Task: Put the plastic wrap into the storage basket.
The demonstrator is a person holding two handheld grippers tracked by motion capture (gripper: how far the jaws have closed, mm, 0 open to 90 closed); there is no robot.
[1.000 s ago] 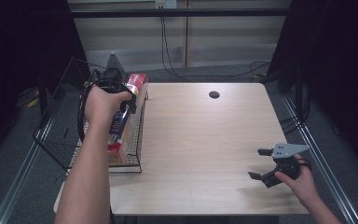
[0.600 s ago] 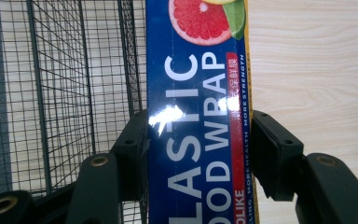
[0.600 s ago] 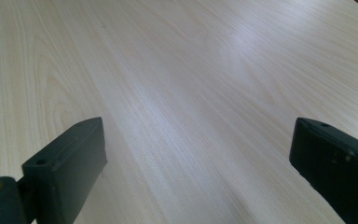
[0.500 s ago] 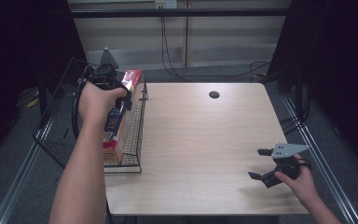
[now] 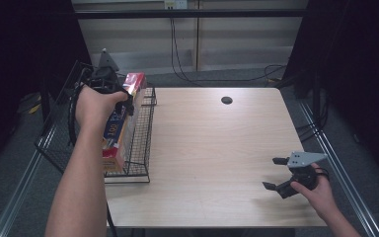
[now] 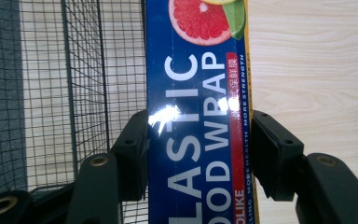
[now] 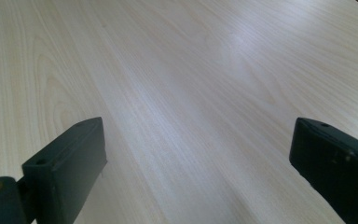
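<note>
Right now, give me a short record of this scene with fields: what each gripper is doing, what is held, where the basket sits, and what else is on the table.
left gripper: shut, its black fingers pressed on both long sides of the box
held thing: long blue plastic food wrap box with a grapefruit picture
box position: over the black wire basket
basket: at the left edge of the light wooden table
right gripper: open, nothing between the fingers, low over the table's near right part
also on table: small dark round spot near the far edge
</note>
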